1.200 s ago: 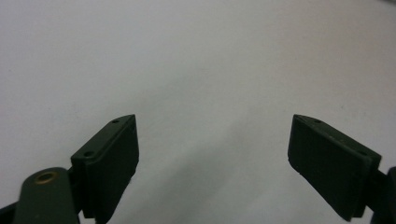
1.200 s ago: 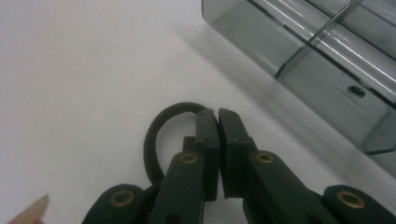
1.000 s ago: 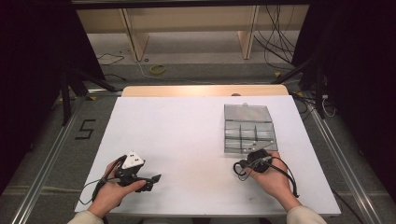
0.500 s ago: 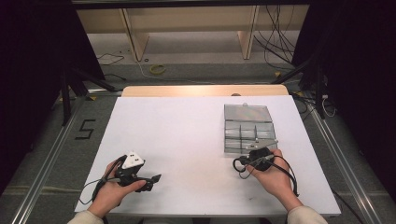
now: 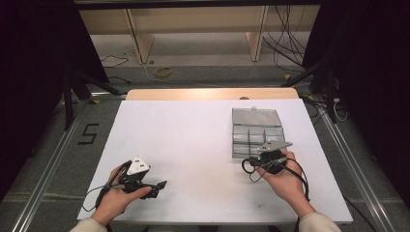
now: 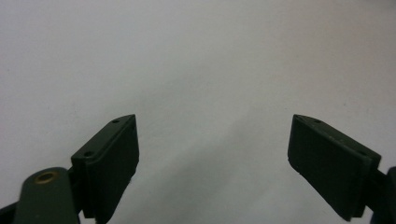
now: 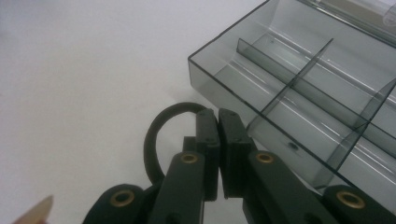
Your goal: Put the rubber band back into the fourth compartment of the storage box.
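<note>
- A white table stands in a dim room, with a pale wooden strip along its far edge, grey floor around it and loose cables lying on the floor beyond.
- A clear, smoky plastic organiser box sits on the right half of the table, its dividers splitting it into several compartments; I can see nothing in the ones that show.
- In the right gripper view the box has its near corner just beside the jaw tips, close enough that I cannot tell whether they touch it.
- The right gripper is in the person's right hand at the box's near edge, its jaws clenched flat together.
- A black loop of cable curls beside those jaws; whether it is pinched between them I cannot tell.
- The left gripper lies low over the near-left part of the table in the left hand, well apart from the box.
- Its jaws are spread wide, with bare white tabletop between them.
</note>
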### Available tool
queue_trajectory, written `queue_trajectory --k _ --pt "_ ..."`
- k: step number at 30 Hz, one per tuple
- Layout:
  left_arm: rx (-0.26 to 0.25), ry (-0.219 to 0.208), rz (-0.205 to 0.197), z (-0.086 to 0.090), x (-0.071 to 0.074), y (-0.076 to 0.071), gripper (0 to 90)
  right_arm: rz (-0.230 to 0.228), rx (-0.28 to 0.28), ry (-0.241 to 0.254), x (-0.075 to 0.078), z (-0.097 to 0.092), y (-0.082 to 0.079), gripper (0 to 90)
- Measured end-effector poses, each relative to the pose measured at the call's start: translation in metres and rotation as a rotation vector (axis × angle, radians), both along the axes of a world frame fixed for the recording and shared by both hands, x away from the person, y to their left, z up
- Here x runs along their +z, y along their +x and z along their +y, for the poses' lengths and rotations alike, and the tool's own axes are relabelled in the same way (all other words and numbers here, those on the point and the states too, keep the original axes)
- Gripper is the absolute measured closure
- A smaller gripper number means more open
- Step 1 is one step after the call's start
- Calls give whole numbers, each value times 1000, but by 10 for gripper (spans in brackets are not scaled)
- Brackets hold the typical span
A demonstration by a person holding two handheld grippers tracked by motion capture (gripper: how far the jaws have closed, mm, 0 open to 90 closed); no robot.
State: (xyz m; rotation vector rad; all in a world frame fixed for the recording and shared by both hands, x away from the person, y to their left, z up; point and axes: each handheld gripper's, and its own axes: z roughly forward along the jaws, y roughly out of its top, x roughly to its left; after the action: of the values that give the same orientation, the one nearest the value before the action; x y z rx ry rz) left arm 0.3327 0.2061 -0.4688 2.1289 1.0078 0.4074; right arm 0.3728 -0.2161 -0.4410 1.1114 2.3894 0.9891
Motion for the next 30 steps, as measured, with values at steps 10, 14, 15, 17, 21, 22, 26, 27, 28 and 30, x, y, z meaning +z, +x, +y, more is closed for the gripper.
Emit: queue_trajectory --k 10,14,15,17,21,22,26,27,28,30 --pt "1 2 1 0 0 0 163 -29 -17 17 7 -3 3 881" --pt "2 3 2 0 0 0 163 -43 -21 20 10 -3 4 881" --pt "2 3 2 0 0 0 163 -45 -24 22 11 -3 5 881" --pt "2 3 2 0 0 0 163 -49 -26 24 12 -3 6 881" --pt "1 4 1 0 0 0 164 -56 -27 25 14 -2 8 881" --pt "2 5 1 0 0 0 164 -58 -28 25 14 -2 8 881" --pt "8 2 0 0 0 1 164 -61 -30 27 16 -1 10 881" --pt "8 2 0 0 0 1 164 -62 -32 27 16 -1 11 881" --pt "8 2 0 0 0 1 164 -63 -35 28 16 -1 12 881" --pt "5 6 1 0 0 1 164 -66 -35 29 17 -1 13 881"
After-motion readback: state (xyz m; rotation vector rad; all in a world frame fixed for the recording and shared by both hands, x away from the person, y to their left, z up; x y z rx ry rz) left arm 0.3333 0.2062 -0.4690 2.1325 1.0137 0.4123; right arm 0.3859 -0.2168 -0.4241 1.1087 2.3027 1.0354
